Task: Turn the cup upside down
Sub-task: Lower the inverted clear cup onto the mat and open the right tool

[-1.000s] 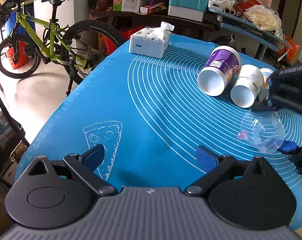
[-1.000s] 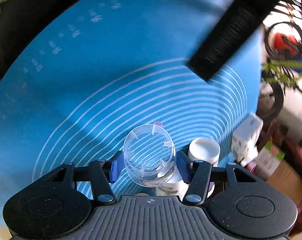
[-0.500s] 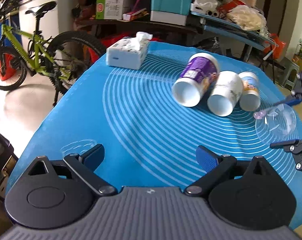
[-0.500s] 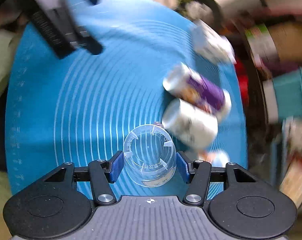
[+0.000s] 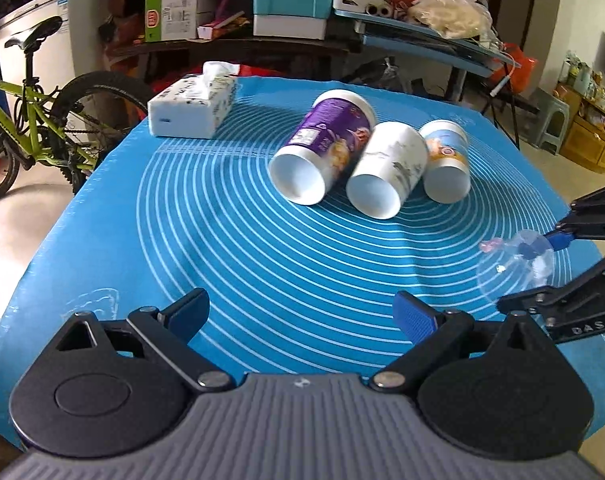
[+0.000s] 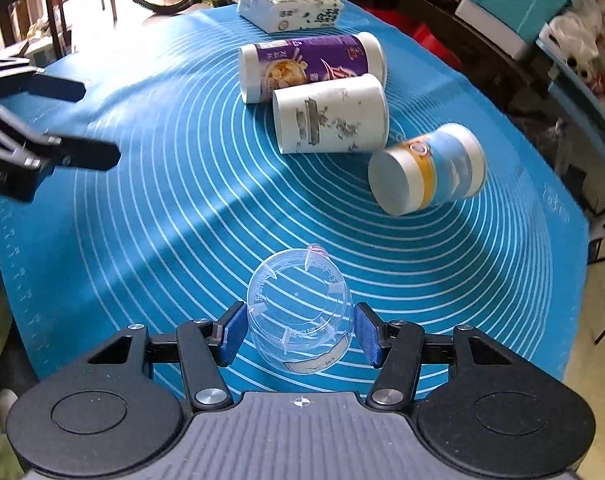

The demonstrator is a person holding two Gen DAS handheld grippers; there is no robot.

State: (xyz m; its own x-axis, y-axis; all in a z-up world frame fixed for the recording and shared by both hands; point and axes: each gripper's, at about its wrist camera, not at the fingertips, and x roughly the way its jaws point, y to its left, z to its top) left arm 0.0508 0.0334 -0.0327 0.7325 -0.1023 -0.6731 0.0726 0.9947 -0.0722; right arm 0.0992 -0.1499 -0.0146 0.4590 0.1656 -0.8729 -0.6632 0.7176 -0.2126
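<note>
A clear plastic cup (image 6: 298,316) sits between the blue pads of my right gripper (image 6: 300,334), which is shut on it. The cup's closed base faces forward, away from the camera, and it hangs above the blue mat (image 6: 174,216). In the left wrist view the same cup (image 5: 516,266) shows at the right edge, held by the right gripper (image 5: 542,272). My left gripper (image 5: 300,314) is open and empty over the mat's near edge. It also shows in the right wrist view (image 6: 84,124), at the left.
Three paper cups lie on their sides mid-mat: a purple one (image 5: 324,152), a white one (image 5: 386,170) and a blue-orange one (image 5: 446,160). A tissue box (image 5: 192,106) stands at the far left of the mat. A bicycle (image 5: 26,120) and cluttered shelves (image 5: 286,4) are beyond.
My right gripper has swung round with the clear cup, so the paper cups now lie ahead of it. The left gripper's view has shifted rightwards across the mat.
</note>
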